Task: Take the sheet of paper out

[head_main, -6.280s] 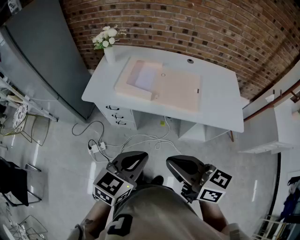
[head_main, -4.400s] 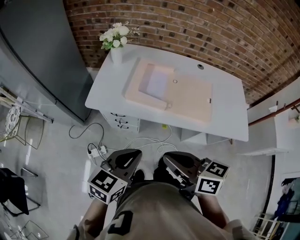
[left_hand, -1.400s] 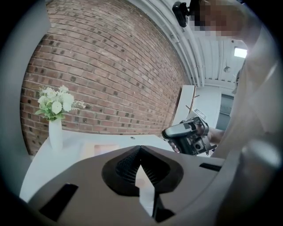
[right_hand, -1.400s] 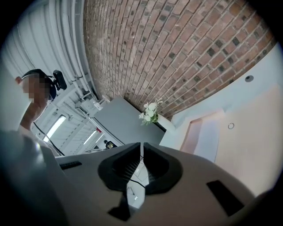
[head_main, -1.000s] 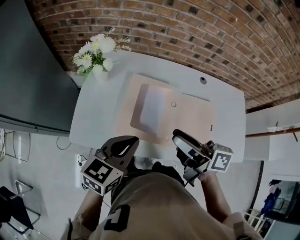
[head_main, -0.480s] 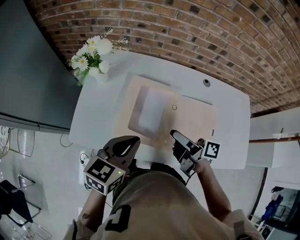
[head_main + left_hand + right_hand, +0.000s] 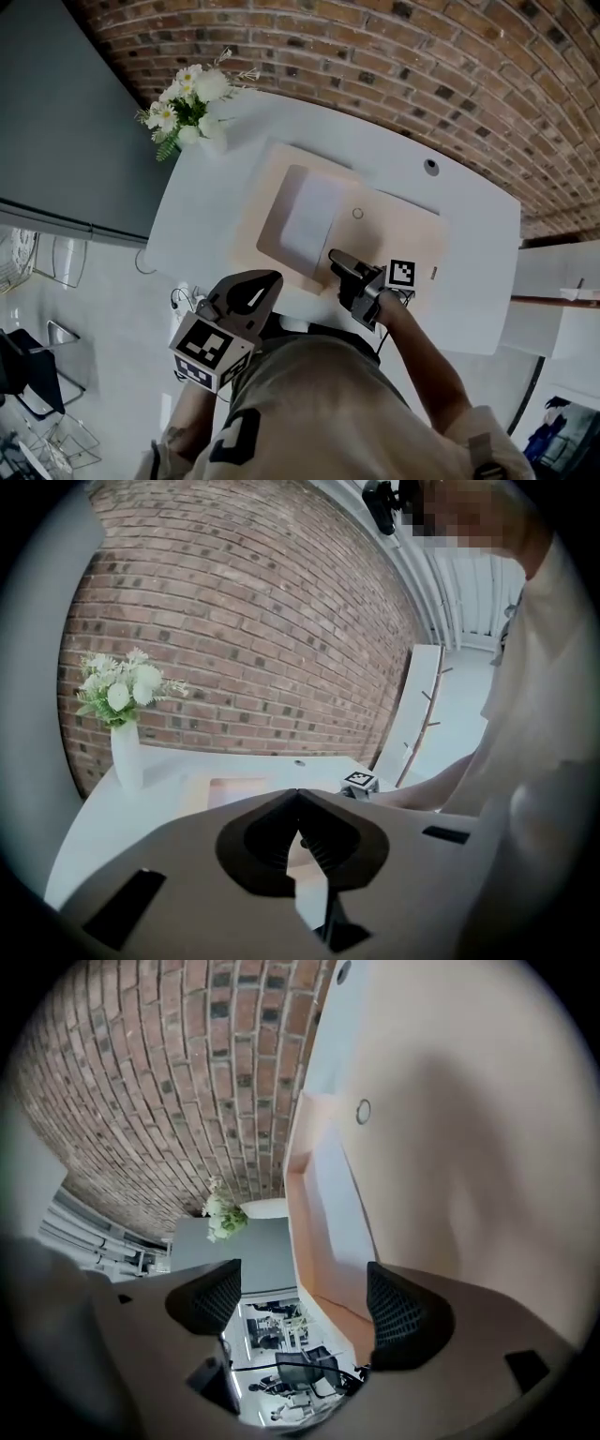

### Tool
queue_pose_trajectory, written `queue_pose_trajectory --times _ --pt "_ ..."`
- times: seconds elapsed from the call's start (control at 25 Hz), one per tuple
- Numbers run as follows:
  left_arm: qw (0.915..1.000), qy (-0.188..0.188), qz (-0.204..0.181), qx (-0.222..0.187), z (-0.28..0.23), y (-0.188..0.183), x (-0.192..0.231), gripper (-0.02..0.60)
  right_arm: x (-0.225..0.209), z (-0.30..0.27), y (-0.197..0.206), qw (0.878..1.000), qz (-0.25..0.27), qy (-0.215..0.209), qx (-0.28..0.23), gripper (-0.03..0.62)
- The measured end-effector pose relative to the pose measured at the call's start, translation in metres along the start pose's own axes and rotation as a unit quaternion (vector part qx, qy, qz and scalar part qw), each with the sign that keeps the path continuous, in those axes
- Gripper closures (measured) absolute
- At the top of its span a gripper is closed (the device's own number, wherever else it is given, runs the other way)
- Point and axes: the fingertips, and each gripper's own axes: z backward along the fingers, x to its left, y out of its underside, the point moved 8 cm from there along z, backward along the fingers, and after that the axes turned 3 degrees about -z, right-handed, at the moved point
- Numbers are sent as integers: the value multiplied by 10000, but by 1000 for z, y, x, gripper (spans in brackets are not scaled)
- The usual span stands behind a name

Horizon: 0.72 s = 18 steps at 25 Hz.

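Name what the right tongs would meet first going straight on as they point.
Probably the near rim of the pink tray, beside the recess with the sheet of paper. The right tongs have just been opening, nothing gripped; depth is unclear, so they might skim over it.

The person now stands right against the tabletop (image 7: 473, 239), which earlier lay well ahead across open floor. The right claw (image 7: 336, 260), a second ago held up near the body, is now lower and reaches out over the near edge of the tray (image 7: 398, 234). It is rolled onto its side, so its marker cube (image 7: 401, 273) faces up. Its jaws have just been opening and stand wide apart, with nothing between them.
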Motion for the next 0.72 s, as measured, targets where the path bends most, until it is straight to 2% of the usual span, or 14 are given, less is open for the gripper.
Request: queue_pose_trajectory --times 0.16,0.48,0.72 --pt "9999 -161 32 -4 5 -1 -1 568 -12 -10 -5 9994 -170 219 185 195" --pt "9996 -286 43 -45 13 0 0 568 -24 -21 -2 9982 -170 469 318 195" --pt "9991 -394 119 -71 20 5 5 568 -21 -33 -2 9984 -211 406 333 195"
